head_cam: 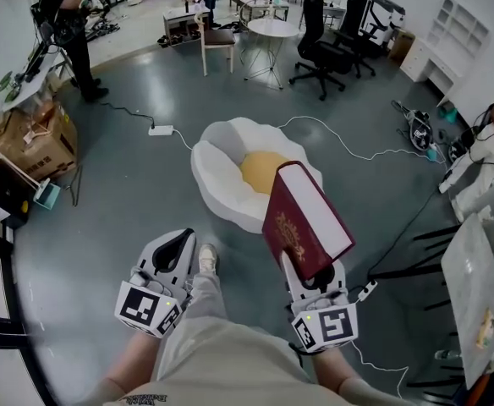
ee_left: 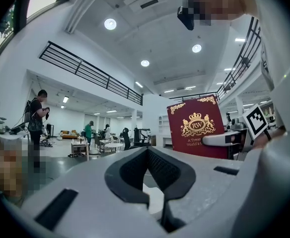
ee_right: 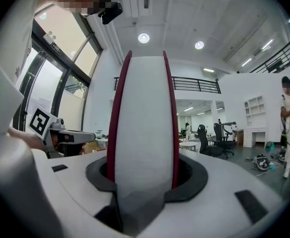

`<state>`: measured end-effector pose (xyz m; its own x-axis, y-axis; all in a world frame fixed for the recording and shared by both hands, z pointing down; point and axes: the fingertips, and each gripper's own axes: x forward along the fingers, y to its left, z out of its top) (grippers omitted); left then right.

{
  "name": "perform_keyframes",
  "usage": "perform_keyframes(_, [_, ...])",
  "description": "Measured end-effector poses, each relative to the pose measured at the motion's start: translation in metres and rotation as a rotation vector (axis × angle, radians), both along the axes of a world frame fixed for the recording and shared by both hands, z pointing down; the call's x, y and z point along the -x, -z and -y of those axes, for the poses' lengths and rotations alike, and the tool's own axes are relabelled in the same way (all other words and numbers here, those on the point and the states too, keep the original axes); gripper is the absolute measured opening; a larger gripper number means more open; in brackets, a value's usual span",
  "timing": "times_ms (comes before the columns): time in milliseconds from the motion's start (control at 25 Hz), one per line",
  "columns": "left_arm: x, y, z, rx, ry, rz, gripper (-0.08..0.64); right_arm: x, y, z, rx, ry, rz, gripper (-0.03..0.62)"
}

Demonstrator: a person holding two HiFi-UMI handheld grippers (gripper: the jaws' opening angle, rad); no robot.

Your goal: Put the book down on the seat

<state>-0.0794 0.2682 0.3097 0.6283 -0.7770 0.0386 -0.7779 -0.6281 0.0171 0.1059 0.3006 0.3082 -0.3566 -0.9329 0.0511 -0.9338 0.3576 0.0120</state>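
A dark red hardback book [head_cam: 304,220] with a gold crest stands upright, clamped at its lower end by my right gripper [head_cam: 308,275]. In the right gripper view its white page edge [ee_right: 142,123] fills the space between the jaws of that gripper [ee_right: 142,185]. The book's cover [ee_left: 197,128] also shows in the left gripper view. The seat [head_cam: 215,157] is a white shell-shaped floor chair with a yellow cushion [head_cam: 260,169], on the floor just beyond the book. My left gripper [head_cam: 179,242] hangs at the lower left, shut and empty [ee_left: 157,185].
White cables [head_cam: 357,152] and a power strip [head_cam: 160,130] lie on the grey floor around the seat. Black office chairs [head_cam: 319,49] and a round table [head_cam: 272,28] stand farther back. A cardboard box [head_cam: 35,138] is at the left. People stand at the far left [head_cam: 69,24] and right [head_cam: 488,155].
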Motion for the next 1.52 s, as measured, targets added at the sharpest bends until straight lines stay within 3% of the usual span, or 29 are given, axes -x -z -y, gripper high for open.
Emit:
perform_keyframes(680, [0.010,-0.005,0.204,0.050,-0.081,0.008,0.003,0.019,-0.006,0.190,0.077,-0.060,-0.001,0.212])
perform_keyframes(1040, [0.034,0.011,0.325,0.024,-0.124,0.005,0.003,0.053,0.010,0.311,0.056,-0.086,-0.019,0.211])
perform_keyframes(1520, [0.052,0.020,0.416,0.007,-0.145,-0.015,0.003,0.078,0.036,0.406,0.014,-0.092,-0.042,0.212])
